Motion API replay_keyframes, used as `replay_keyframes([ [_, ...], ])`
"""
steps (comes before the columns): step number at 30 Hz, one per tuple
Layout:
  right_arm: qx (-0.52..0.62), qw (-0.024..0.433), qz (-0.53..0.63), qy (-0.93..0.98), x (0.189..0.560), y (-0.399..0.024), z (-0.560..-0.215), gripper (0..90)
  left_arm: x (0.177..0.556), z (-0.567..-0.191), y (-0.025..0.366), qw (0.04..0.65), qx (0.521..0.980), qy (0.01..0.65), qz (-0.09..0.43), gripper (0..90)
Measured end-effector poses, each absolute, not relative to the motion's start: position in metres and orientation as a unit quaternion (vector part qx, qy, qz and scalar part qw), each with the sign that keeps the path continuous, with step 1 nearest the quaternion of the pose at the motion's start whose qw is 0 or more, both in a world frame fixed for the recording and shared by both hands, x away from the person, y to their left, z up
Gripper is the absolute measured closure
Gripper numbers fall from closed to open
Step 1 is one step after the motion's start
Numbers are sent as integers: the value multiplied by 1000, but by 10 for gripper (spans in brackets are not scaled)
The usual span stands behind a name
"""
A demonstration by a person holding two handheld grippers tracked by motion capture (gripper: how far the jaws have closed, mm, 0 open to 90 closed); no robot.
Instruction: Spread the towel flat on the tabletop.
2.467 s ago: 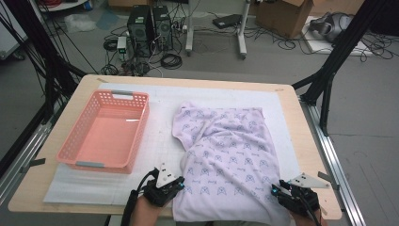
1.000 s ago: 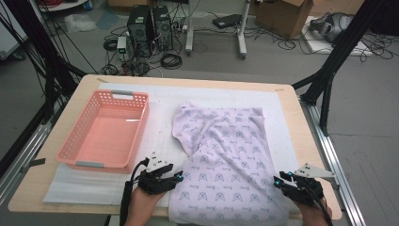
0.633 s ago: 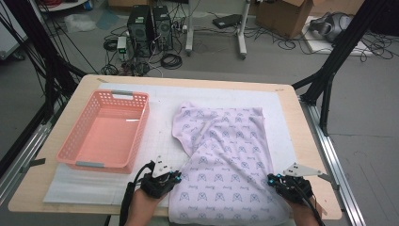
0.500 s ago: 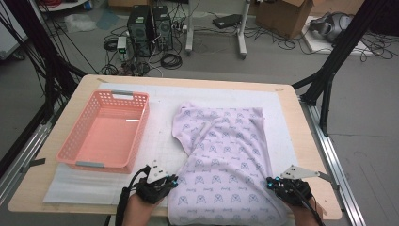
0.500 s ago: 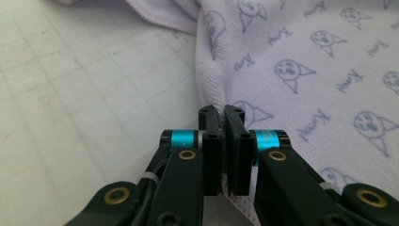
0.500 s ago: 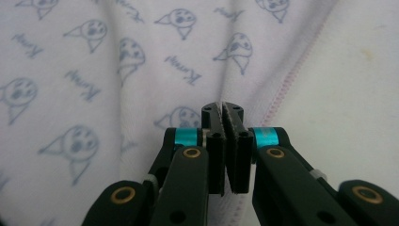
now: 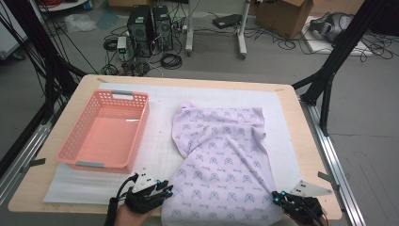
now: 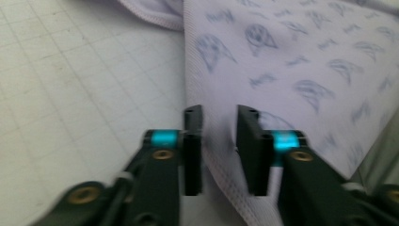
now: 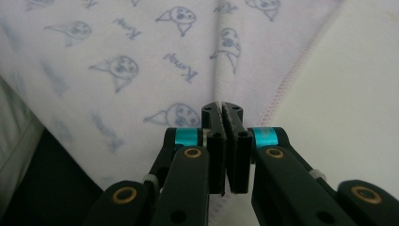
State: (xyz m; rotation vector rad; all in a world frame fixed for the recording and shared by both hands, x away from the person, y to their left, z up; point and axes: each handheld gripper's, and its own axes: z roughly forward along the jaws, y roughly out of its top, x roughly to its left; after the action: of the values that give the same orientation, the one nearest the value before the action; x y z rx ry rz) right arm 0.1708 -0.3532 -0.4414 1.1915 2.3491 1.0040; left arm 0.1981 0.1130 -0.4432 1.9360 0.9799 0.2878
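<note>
A pale lilac cloth (image 7: pixel 221 150) printed with small blue animal heads lies spread on the white mat, its top left part folded over. At its near left edge sits my left gripper (image 7: pixel 165 189). In the left gripper view the left gripper (image 8: pixel 219 113) has just been opening, and the cloth's hem (image 8: pixel 221 160) lies loose between the parted jaws. My right gripper (image 7: pixel 277 197) is at the near right corner. Its jaws in the right gripper view (image 9: pixel 222 109) are shut, pinching a raised fold of the cloth (image 9: pixel 141 61) near the stitched hem.
An empty pink plastic basket (image 7: pixel 75 136) stands on the left of the white gridded mat (image 7: pixel 160 108). The wooden table edge (image 7: pixel 306 141) runs along the right. Behind the table, computers, cables and black frame legs crowd the floor.
Both grippers have slid inward to the cloth's near corners, the right one moving left. The cloth's near part lies flatter and more spread than before.
</note>
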Motion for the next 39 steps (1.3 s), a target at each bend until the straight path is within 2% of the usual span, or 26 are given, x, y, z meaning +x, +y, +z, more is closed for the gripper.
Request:
replay_keyframes([
  [2, 423, 165, 349, 820, 164, -363, -441, 885, 201, -442, 112, 466, 780, 400, 117, 566],
  [5, 416, 157, 370, 816, 158, -371, -440, 870, 209, -443, 110, 474, 775, 402, 115, 532],
  [9, 424, 168, 391, 799, 163, -368, -435, 787, 227, -444, 107, 473, 770, 412, 116, 564],
  [14, 421, 170, 398, 797, 174, -357, -434, 782, 260, -446, 96, 450, 771, 435, 120, 637],
  [18, 410, 171, 396, 803, 179, -348, -435, 782, 287, -446, 82, 429, 775, 448, 120, 642],
  [20, 411, 171, 393, 804, 178, -346, -435, 782, 296, -448, 73, 425, 778, 450, 110, 608],
  [23, 413, 174, 394, 803, 177, -348, -435, 782, 299, -449, 62, 427, 775, 451, 117, 522],
  [24, 412, 175, 394, 803, 177, -350, -435, 782, 298, -449, 59, 424, 779, 444, 126, 520],
  [26, 416, 177, 393, 801, 176, -352, -436, 782, 297, -450, 52, 422, 790, 421, 143, 603],
  [28, 419, 177, 394, 799, 175, -354, -436, 782, 296, -451, 45, 418, 800, 400, 156, 767],
  [30, 423, 176, 394, 797, 174, -354, -436, 782, 297, -450, 44, 417, 802, 398, 156, 855],
  [35, 421, 181, 396, 796, 174, -356, -436, 784, 304, -446, 70, 399, 776, 446, 197, 870],
  [39, 427, 179, 394, 794, 175, -356, -437, 785, 310, -443, 98, 399, 748, 487, 211, 870],
])
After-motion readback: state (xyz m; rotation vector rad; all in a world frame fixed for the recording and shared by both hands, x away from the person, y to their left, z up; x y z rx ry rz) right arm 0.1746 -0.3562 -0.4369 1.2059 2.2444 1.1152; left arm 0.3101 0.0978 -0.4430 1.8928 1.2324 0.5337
